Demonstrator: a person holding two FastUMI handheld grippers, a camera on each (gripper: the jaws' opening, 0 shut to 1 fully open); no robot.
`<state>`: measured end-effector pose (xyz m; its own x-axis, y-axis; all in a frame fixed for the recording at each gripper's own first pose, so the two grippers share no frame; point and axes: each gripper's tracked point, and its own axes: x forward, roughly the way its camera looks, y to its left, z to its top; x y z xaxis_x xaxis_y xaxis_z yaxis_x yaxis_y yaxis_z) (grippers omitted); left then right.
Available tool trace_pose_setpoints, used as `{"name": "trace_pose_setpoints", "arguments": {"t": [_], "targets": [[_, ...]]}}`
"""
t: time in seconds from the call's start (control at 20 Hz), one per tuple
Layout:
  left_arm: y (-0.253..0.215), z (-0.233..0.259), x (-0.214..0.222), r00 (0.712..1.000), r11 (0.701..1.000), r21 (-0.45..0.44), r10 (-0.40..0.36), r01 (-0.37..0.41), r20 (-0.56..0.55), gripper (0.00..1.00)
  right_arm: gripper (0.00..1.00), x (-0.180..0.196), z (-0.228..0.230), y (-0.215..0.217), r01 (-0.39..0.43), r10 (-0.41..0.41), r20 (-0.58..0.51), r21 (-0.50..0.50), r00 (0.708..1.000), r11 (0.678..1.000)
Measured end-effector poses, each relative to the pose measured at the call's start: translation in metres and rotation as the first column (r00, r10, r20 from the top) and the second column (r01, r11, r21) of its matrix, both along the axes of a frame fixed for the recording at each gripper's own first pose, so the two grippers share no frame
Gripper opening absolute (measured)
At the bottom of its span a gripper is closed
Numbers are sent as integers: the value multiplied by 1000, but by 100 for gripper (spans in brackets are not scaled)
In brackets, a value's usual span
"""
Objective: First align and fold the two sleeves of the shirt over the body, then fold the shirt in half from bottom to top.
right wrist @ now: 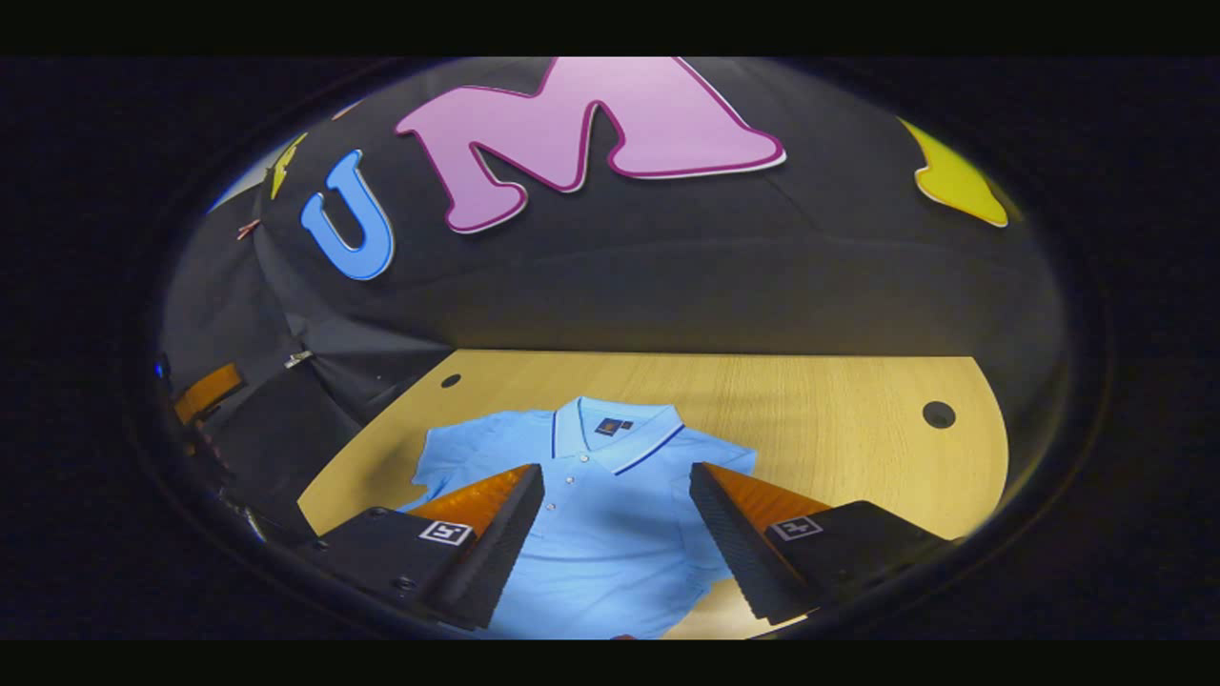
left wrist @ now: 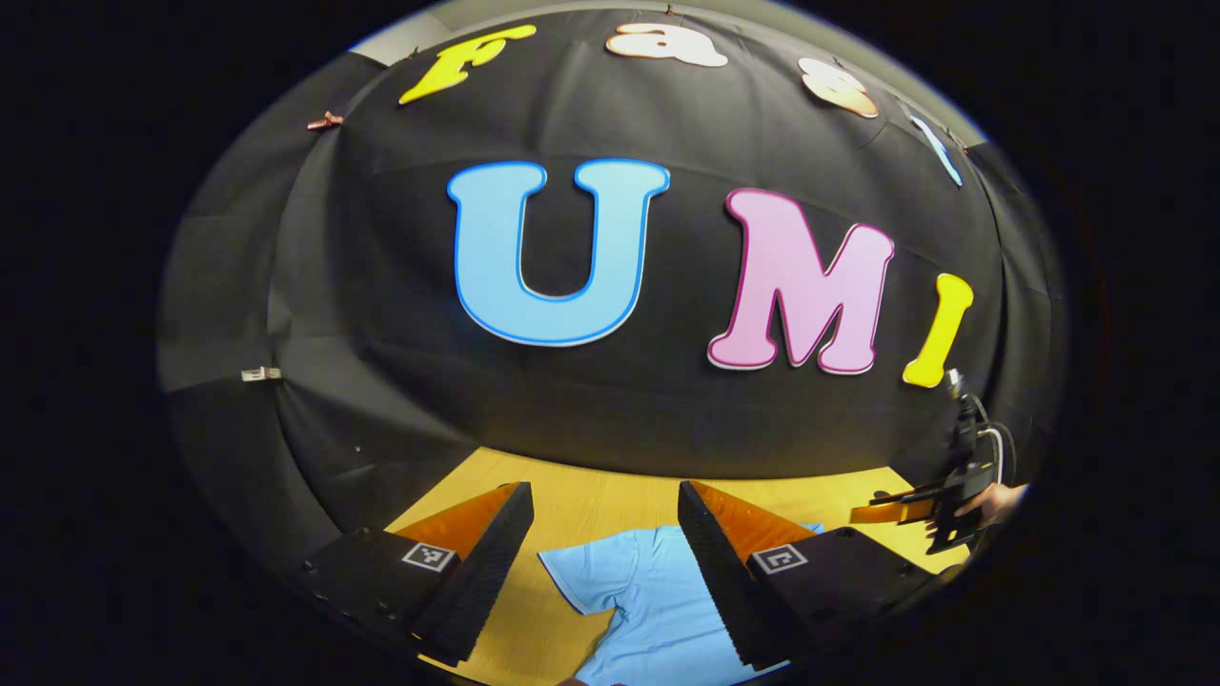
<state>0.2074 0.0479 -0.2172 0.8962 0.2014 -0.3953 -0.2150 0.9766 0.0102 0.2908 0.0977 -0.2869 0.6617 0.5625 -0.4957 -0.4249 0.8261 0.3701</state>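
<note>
1. Counter (right wrist: 839,400): pale wood with lengthwise grain; its far edge meets the black cloth wall (right wrist: 724,286). Two round dark holes (right wrist: 939,413) lie in the top, one near the far right corner, one near the far left corner.
2. Shirt (right wrist: 610,534): light blue polo, laid flat and face up, collar toward the far edge, buttoned placket down the middle, both short sleeves spread outward, not folded over the body.
3. Left gripper (left wrist: 605,562): jaws open, holding nothing, above one sleeve of the shirt (left wrist: 648,600), near the counter (left wrist: 610,500) edge.
4. Right gripper (right wrist: 615,534): jaws open, holding nothing, above the shirt's chest; in the left gripper view it shows at the right (left wrist: 915,510), held by a hand (left wrist: 996,503).
5. Room: black cloth encloses the booth on the far and left sides.
</note>
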Motion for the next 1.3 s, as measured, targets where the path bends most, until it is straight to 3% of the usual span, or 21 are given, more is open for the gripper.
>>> {"name": "trace_pose_setpoints", "arguments": {"t": [0.2,0.4,0.5,0.55,0.8,1.0,1.3], "targets": [[28,-62,34,993,998,-56,3,-10,-116,97,96,-12,26,-12,7,-7,48,0,999,1000],[59,-134,58,968,995,-80,34,-56,-250,98,96,-27,39,-24,4,-2,81,-28,997,1000],[73,-173,63,943,995,-75,39,-68,-331,92,96,-33,37,-30,9,-6,77,-46,997,999],[79,-191,63,925,995,-66,43,-73,-377,97,96,-36,36,-35,17,-13,74,-51,997,999],[81,-254,65,863,990,-99,36,-99,-504,98,97,-43,20,-50,47,-45,39,-68,998,997],[76,-284,62,825,987,-118,23,-108,-565,97,97,-42,15,-58,69,-68,21,-65,997,995],[83,-309,52,769,989,-74,50,-125,-638,98,97,-42,14,-58,75,-74,10,-58,997,996]]}}
